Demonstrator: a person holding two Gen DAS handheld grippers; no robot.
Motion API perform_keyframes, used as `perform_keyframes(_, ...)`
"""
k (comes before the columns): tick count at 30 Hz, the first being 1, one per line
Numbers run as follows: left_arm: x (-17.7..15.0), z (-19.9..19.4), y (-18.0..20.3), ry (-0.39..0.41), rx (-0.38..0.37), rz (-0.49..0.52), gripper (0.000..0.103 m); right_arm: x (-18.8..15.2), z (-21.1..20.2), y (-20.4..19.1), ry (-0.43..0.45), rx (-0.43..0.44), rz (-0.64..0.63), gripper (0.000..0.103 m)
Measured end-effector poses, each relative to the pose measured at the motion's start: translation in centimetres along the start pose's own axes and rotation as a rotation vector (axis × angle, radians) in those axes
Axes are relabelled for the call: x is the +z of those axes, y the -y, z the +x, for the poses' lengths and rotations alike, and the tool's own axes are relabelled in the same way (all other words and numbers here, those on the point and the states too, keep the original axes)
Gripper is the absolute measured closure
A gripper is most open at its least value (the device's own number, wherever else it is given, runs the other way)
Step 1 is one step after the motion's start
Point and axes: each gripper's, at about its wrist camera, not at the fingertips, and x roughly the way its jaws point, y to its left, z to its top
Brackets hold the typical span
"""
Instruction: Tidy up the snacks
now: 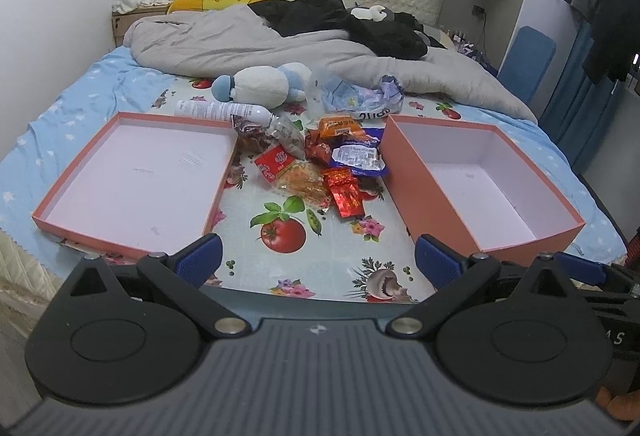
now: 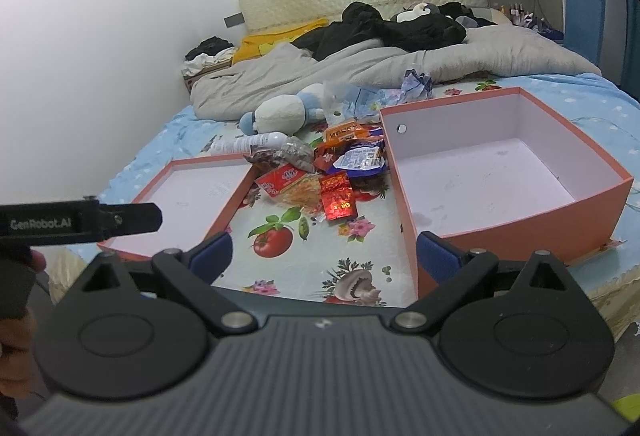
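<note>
Snacks [image 1: 320,160] heaped between two boxes, pile running toward headboard, both jaws released

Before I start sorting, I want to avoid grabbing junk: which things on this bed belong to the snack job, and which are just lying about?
For the job:
- snack packets, piled between the boxes
- shallow pink lid, empty
- deep pink box, empty
- left gripper and right gripper, both open

Lying about:
- plush toy
- white bottle
- crumpled bag
- grey duvet
- black clothes

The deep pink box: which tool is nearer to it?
Right. The right tool sits at the deep pink box's near corner; the left tool is further left, facing the snack pile.
</note>
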Motion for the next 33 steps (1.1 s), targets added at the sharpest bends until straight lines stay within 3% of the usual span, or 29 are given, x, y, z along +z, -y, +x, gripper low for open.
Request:
perform_keyframes(10,0.0,2.5,-0.7,-0.046,-0.007,-0.014,0.000,0.2,2.0,0.3,-0.028,-0.027,0.007,0.003)
perform_keyframes(14,0.4,4.0,-1.1,-0.068,-0.017,-0.023,0.000,0.4,2.9,0.5,-0.035,0.005,0.005,0.003)
perform_keyframes(22,1.4,8.0,-2.3,-0.113,-0.012,-0.033,0.000,1.3,5.8,0.2,-0.058,-0.042,-0.013,0.003)
perform_keyframes(27,2.1,10.9,-2.4,-0.129,-0.020,0.015,0.000,2.5,7.8,0.4,-0.048,-0.052,0.002,0.003)
perform_keyframes(33,2.4,15.1,-3.4,-0.157,-0.042,0.001,0.000,3.5,11.2,0.8,-0.070,0.033,0.079,0.008)
